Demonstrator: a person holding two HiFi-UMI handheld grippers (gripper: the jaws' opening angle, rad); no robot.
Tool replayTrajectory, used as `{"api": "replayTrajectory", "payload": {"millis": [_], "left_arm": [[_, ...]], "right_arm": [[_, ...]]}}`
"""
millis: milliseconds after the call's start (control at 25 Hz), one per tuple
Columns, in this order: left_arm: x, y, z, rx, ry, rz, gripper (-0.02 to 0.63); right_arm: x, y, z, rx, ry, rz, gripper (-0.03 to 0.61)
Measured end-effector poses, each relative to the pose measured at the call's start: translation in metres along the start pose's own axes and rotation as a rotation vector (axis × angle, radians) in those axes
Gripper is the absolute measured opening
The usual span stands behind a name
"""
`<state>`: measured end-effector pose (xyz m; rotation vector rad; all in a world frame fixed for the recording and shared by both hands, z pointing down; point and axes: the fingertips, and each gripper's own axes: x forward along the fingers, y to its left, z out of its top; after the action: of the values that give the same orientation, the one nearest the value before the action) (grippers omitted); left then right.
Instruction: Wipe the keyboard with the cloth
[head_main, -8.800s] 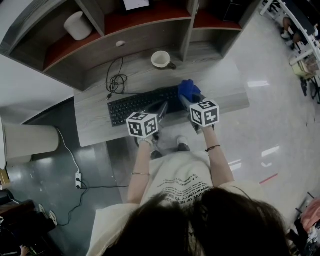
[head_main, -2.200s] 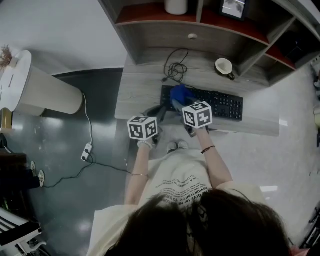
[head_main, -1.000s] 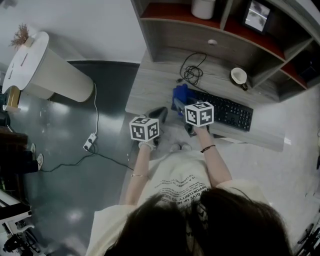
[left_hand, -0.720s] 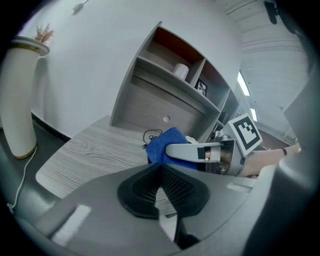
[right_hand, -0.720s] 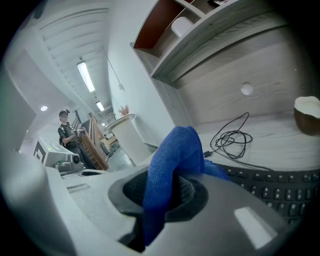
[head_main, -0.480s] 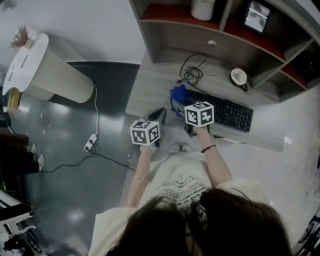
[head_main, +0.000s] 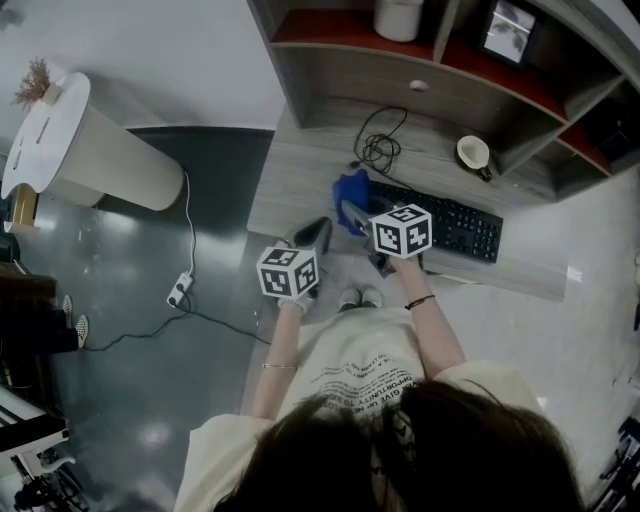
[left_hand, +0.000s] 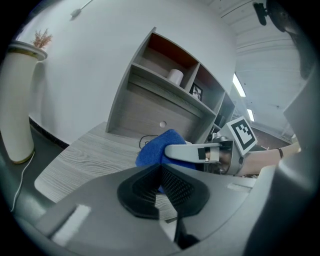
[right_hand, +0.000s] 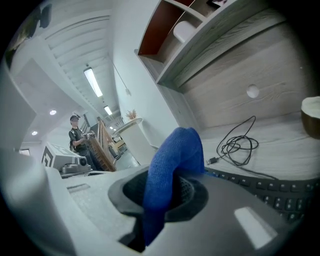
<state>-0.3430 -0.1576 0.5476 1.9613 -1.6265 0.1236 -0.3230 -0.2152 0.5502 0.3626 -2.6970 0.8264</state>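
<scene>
A black keyboard (head_main: 440, 218) lies on the grey wood desk (head_main: 300, 170). The blue cloth (head_main: 352, 190) sits bunched at the keyboard's left end, and my right gripper (head_main: 356, 214) is shut on it. In the right gripper view the cloth (right_hand: 172, 165) stands up between the jaws, with keys (right_hand: 272, 189) just beyond to the right. My left gripper (head_main: 314, 233) hovers at the desk's front edge, left of the cloth, jaws shut on nothing. The left gripper view has the closed pads (left_hand: 175, 186) low in the frame, with the cloth (left_hand: 156, 148) behind them.
A coiled black cable (head_main: 378, 148) lies behind the keyboard, and a white cup (head_main: 472, 152) stands at the back right. Shelves above hold a white roll (head_main: 398, 18) and a picture frame (head_main: 503, 30). A tall beige cylinder (head_main: 90, 150) and a power strip (head_main: 181, 290) are on the floor to the left.
The cloth went from the keyboard's right end to its left end. Over the last second my left gripper drew back slightly from the desk edge.
</scene>
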Motion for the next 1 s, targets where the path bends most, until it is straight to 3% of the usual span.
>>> {"api": "replayTrajectory", "payload": {"millis": [360, 760, 1000], "left_arm": [[-0.002, -0.02, 0.022, 0.057, -0.051, -0.039, 0.002], [-0.006, -0.028, 0.033, 0.126, -0.118, -0.05, 0.002], [-0.006, -0.033, 0.039, 0.144, -0.148, -0.069, 0.002]], "right_arm": [[-0.023, 0.004, 0.017, -0.006, -0.068, 0.026, 0.058], [-0.045, 0.023, 0.034, -0.121, -0.149, 0.093, 0.058], [-0.053, 0.025, 0.038, -0.171, -0.174, 0.089, 0.058]]}}
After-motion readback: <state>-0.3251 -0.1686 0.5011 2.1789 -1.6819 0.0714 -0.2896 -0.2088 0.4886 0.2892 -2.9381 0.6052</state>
